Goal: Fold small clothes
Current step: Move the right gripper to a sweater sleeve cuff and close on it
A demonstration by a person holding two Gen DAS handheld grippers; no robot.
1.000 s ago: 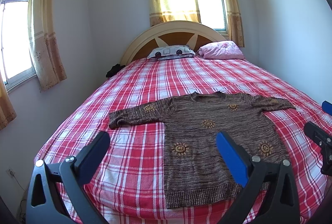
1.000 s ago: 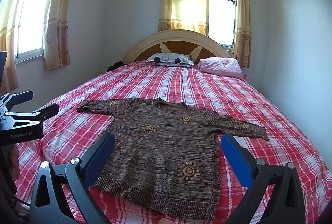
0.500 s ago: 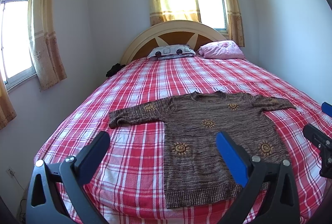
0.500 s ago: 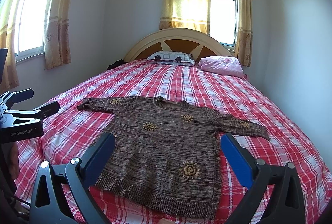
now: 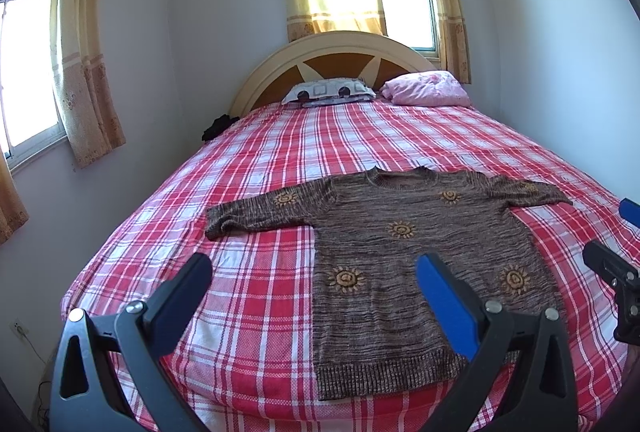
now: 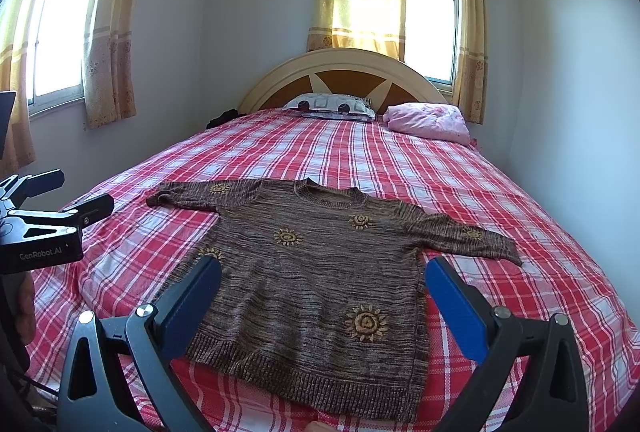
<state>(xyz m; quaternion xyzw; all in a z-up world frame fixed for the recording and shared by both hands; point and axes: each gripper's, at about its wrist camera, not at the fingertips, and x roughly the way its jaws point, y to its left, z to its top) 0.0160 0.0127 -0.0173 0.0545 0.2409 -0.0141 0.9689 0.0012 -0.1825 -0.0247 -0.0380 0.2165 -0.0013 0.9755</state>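
Right wrist view: my right tool (image 6: pixel 320 296) and left tool (image 5: pixel 312 292) are both wide open, holding nothing, above the brown sweater (image 6: pixel 320 272) spread flat on the bed (image 6: pixel 400 159), ready for folding

Brown sweater (image 5: pixel 420 256), gold suns; red-white plaid bedspread (image 5: pixel 280 159)
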